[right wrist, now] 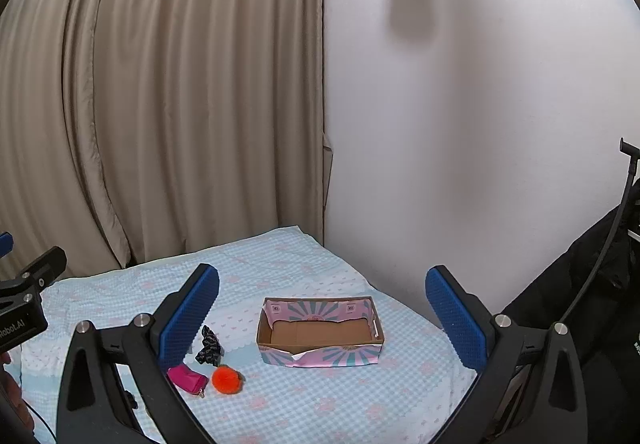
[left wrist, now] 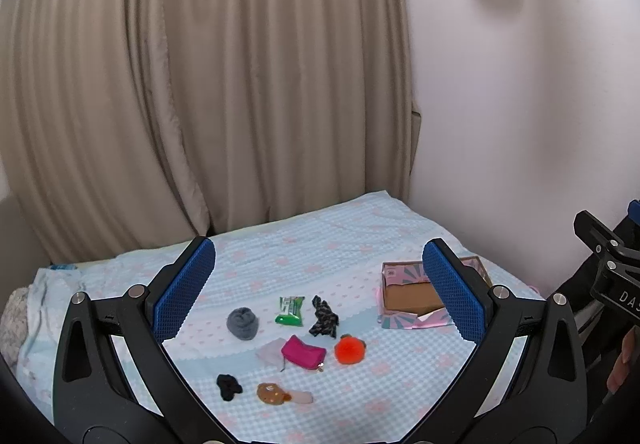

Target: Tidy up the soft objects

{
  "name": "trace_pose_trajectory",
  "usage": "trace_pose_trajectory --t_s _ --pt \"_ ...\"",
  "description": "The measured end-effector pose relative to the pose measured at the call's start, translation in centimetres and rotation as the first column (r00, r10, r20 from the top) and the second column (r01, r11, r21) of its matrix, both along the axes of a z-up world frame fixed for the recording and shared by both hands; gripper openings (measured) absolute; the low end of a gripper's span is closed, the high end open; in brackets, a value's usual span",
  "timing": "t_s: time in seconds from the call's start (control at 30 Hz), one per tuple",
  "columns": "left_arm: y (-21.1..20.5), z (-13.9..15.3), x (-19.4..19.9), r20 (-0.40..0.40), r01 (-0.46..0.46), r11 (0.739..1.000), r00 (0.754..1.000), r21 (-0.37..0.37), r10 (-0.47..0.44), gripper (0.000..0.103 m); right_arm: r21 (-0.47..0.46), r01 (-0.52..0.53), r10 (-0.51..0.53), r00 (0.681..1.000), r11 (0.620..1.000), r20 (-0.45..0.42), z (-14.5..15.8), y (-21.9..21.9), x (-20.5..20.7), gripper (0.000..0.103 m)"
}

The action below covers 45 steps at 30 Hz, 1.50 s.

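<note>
Fluffy orange pompom (right wrist: 226, 378), nearest of the scattered soft items to the open pink-and-teal cardboard box (right wrist: 320, 354), is catalogued low-left of the right gripper (right wrist: 322, 318), both grippers fully spread, nothing held.

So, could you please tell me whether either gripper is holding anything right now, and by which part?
Nothing is held: the left gripper and right gripper both stand open above the blue checked bedspread.
</note>
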<state>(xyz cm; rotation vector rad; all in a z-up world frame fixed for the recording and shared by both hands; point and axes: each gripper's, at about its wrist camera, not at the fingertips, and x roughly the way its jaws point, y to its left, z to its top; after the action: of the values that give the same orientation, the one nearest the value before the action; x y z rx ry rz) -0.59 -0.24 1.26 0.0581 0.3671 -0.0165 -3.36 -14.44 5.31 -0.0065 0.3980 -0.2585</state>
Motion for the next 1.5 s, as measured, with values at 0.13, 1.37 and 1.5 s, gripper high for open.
trace_pose_trajectory --t_s 0.13,1.37,1.5 --pt "0.3 0.4 0.1 -0.002 -0.002 1.000 1.000 0.000 0.002 0.103 0.002 -0.002 0.002 1.000 1.000 0.002 0.0 0.2 -0.2 0.103" --pt "-0.3 0.7 0.2 -0.001 -0.013 1.000 1.000 0.008 0.013 0.103 0.018 -0.012 0.012 1.000 1.000 0.002 -0.8 0.4 -0.1 0.103" --pt "0.0 0.9 0.2 0.003 -0.015 1.000 1.000 0.001 0.015 0.103 0.017 -0.017 0.017 1.000 1.000 0.007 -0.9 0.4 -0.5 0.103"
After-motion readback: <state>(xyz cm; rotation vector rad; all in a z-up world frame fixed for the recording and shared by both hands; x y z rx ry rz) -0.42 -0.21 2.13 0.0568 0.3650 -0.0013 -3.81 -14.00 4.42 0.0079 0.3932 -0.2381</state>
